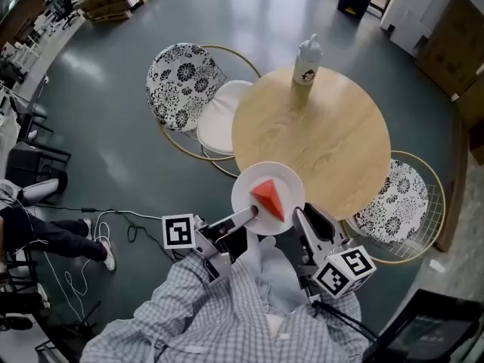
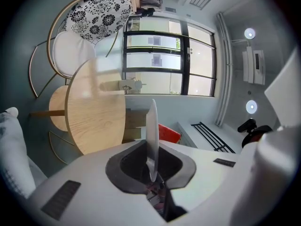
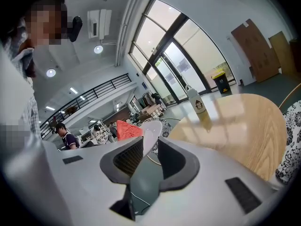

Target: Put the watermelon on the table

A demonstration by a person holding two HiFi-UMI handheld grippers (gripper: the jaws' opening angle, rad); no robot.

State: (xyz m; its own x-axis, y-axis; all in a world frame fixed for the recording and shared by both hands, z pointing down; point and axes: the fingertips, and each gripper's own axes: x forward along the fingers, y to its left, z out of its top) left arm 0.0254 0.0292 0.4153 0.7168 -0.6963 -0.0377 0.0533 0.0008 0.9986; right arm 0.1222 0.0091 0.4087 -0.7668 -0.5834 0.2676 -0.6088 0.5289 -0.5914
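The red wedge of watermelon point(image 1: 268, 197) sits on a round white plate point(image 1: 246, 186), which is held at the near edge of the round pale wooden table point(image 1: 325, 134). I cannot tell whether the plate touches the tabletop. The left gripper point(image 1: 254, 212) is pinched narrow on the plate's left rim, and the right gripper point(image 1: 298, 215) is clamped on its right rim. A white squeeze bottle point(image 1: 306, 60) stands at the table's far side.

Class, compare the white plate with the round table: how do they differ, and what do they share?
The plate is white and small; the table is light wood and far larger. The plate carries a red watermelon wedge; the table carries a bottle. Both are round.
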